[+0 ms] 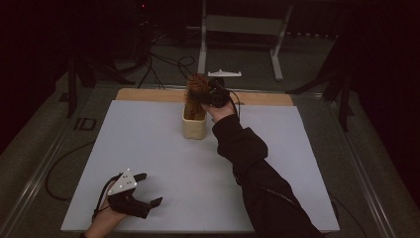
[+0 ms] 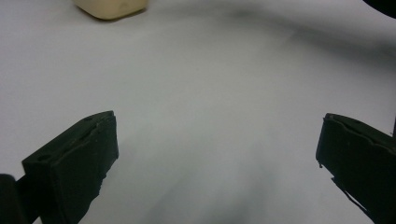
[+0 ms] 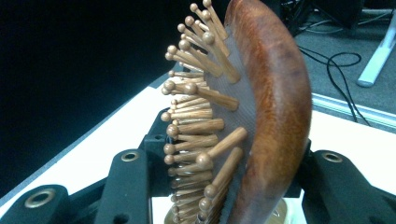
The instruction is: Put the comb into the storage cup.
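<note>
At the table's [image 1: 148, 148] 12 o'clock edge, the right gripper [image 1: 214, 93] has its jaws clamped on a wooden hairbrush [image 3: 261, 116], held upright over a cream container [image 1: 193, 125]. The left gripper [image 1: 133, 191] rests at 7 o'clock, its jaws spread wide and holding nothing.

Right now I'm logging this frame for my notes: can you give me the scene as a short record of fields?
surface: white table
container: cream cup, upright at the far middle of the table
held item: wooden hairbrush, pegs facing left in the right gripper view, its lower end in the cup
right gripper: shut on the hairbrush, above the cup
left gripper: open, holding nothing, at the near left of the table
</note>
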